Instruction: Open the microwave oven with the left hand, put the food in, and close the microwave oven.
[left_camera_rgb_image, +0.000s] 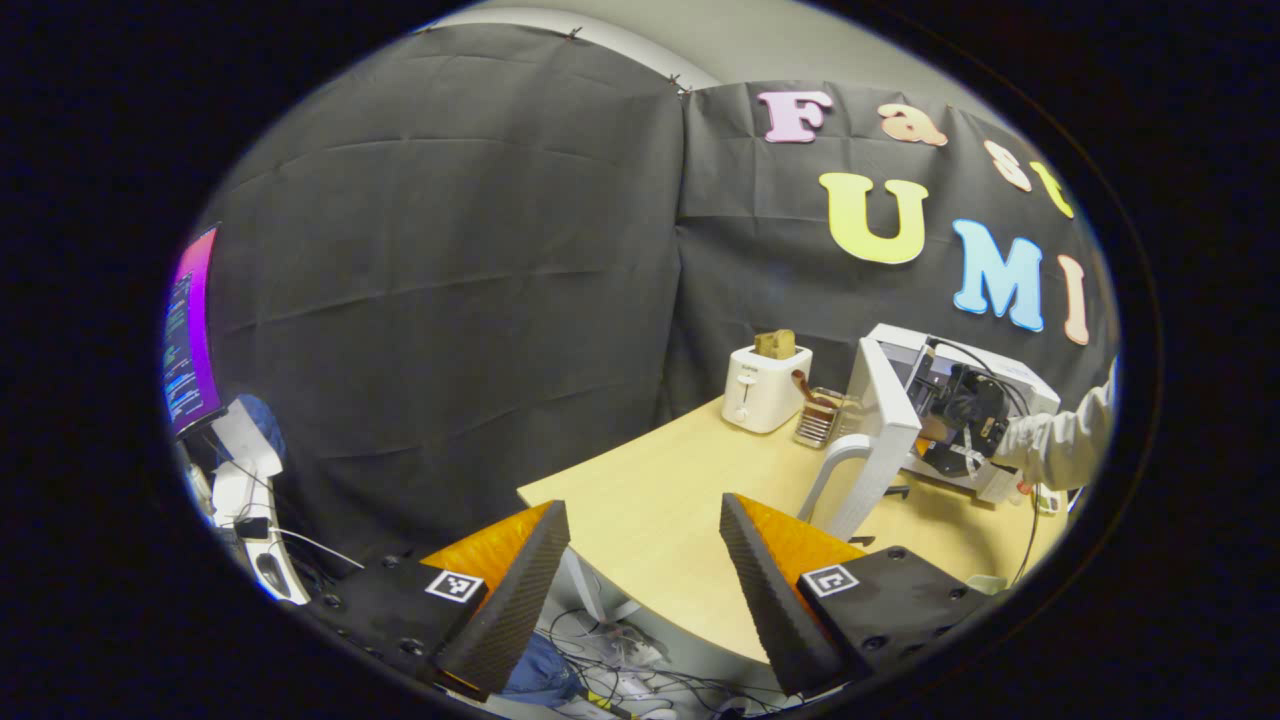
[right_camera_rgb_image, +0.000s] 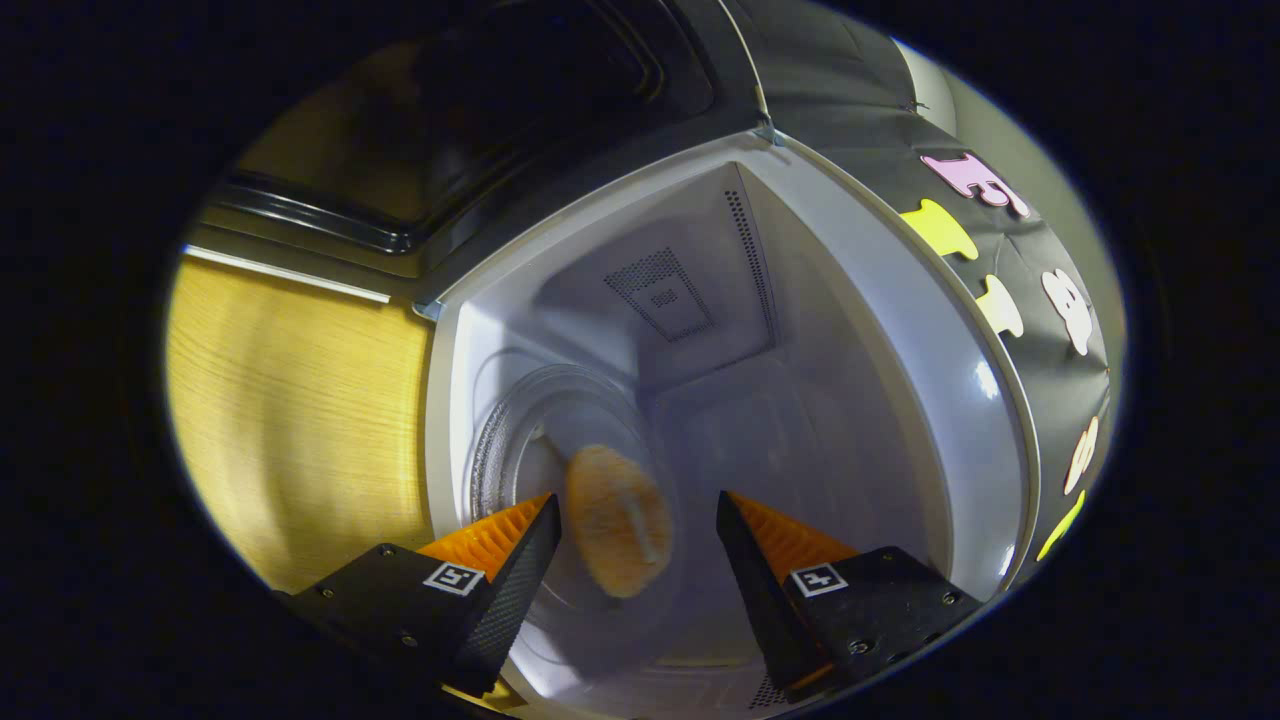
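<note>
A: Where is the food sitting?
B: The round golden-brown bun is lying on the clear glass turntable inside the white microwave oven, door hanging open.
A: And the tongs?
B: The right gripper is gaping around it, not pressing; the left gripper is spread over the pale wooden table.

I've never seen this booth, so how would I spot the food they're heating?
Find the white microwave on the wooden table, its door swung open. Inside, on the glass turntable, lies a round golden-brown bun, the sole warm-coloured thing in that white cavity.
</note>
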